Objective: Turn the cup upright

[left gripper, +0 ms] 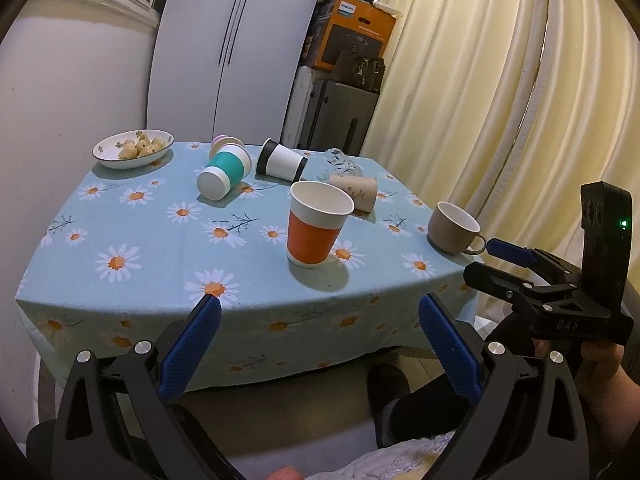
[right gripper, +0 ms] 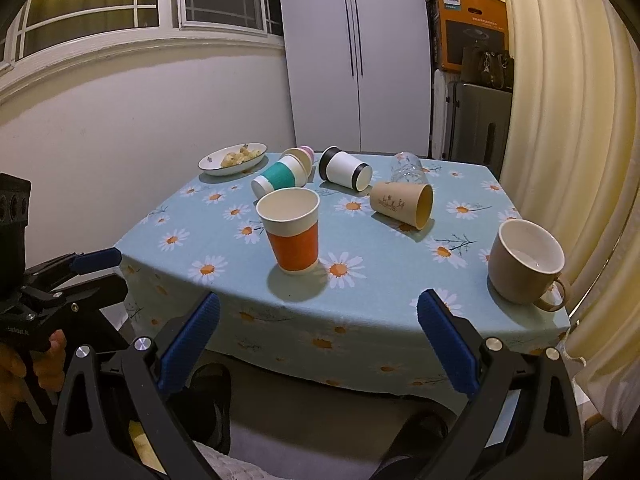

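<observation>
I hold two black grippers with blue padded fingers in front of a table covered by a light blue cloth printed with white daisies (left gripper: 132,240). My left gripper (left gripper: 320,304) has its jaws spread wide and holds nothing; it hangs just off the near edge of the table. My right gripper (right gripper: 318,304) is the same: jaws spread wide, empty, short of the near edge.

A paper cup with an orange sleeve and a white rim (right gripper: 291,232) stands upright near the front middle of the table, its open mouth facing up. Off to the right, near the corner, a beige ceramic mug with a white inside and a handle (right gripper: 526,262) also stands upright.

Further back, several cups lie on their sides. A paper cup with a teal sleeve (right gripper: 280,176) lies left of centre, with a pink and cream cup (right gripper: 301,156) just behind it. Beside them lies a white cup with black bands at both ends (right gripper: 346,169). A tan kraft paper cup with a small plant drawing (right gripper: 402,204) lies right of centre, its mouth facing right. Behind it a clear glass tumbler (right gripper: 408,168) lies on its side.

A white shallow dish of pale round snacks (right gripper: 233,159) sits at the far left corner.
</observation>
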`<state>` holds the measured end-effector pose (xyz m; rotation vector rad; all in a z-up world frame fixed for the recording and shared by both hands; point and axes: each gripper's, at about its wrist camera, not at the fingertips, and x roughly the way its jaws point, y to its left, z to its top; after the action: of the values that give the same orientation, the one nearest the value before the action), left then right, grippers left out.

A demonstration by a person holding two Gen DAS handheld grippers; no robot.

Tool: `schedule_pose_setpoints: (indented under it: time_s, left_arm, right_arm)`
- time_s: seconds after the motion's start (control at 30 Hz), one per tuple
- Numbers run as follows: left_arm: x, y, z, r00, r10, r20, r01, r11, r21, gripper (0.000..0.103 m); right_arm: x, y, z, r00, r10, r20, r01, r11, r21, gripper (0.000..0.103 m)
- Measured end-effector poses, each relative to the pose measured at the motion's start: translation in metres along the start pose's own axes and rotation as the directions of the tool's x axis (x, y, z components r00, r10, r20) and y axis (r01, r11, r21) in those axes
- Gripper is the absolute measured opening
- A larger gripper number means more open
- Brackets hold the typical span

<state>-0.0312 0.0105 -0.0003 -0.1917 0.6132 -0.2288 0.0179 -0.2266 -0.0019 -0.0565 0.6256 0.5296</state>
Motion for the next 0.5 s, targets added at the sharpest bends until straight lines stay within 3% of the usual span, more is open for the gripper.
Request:
schedule_pose_setpoints:
  time_s: [0.5]
  left_arm:
    - [0.0005, -0.0044, -0.0008, 1.000, 0.014, -0.002, -0.014, 1.000, 0.023, 0.096]
  right_arm:
    - [0.0038, 0.0041, -0.0022, 1.000, -0.007, -0.013, 0.006, 1.000, -0.029, 0.098]
